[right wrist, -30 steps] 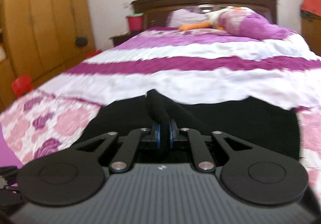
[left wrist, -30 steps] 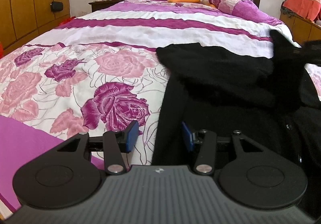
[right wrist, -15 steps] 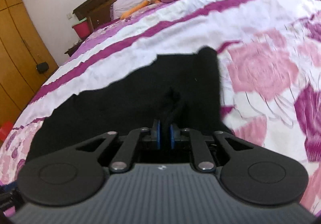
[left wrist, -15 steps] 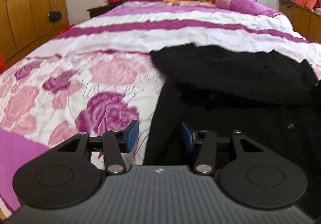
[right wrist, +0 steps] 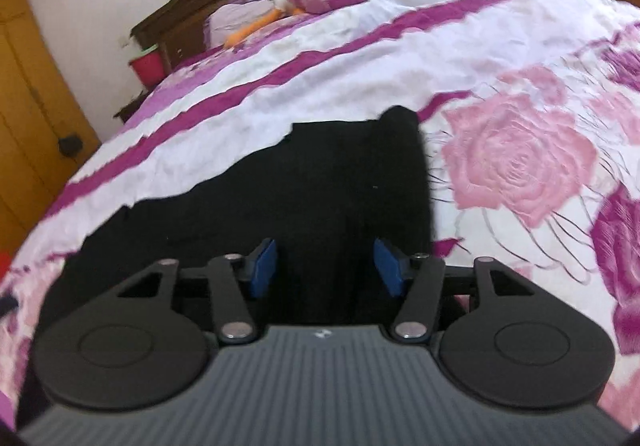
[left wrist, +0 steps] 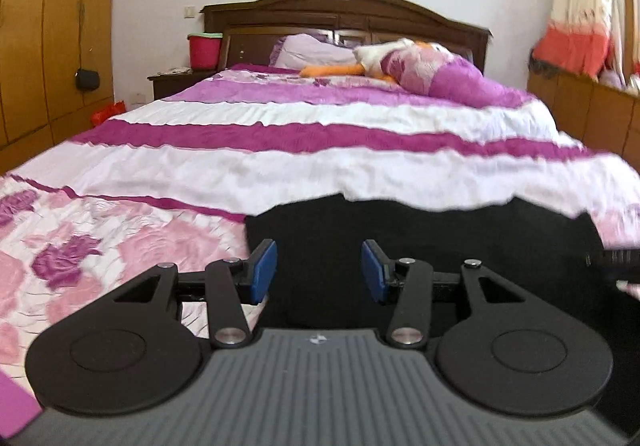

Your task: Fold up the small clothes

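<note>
A black garment lies flat on the floral bedspread, its far edge folded over. It also shows in the right wrist view, with a sleeve end at its far right corner. My left gripper is open and empty, low over the garment's left part. My right gripper is open and empty, just above the garment's near middle. A dark bit of the right gripper shows at the right edge of the left wrist view.
The bed runs back to a dark wooden headboard with pillows and a plush toy. A red bucket stands on the nightstand at the left. Wooden wardrobes line the left wall, low cabinets the right.
My right gripper was shut on the black fabric, carried it over and laid it down, then opened and let go. My left gripper stayed open and tilted up over the garment.
</note>
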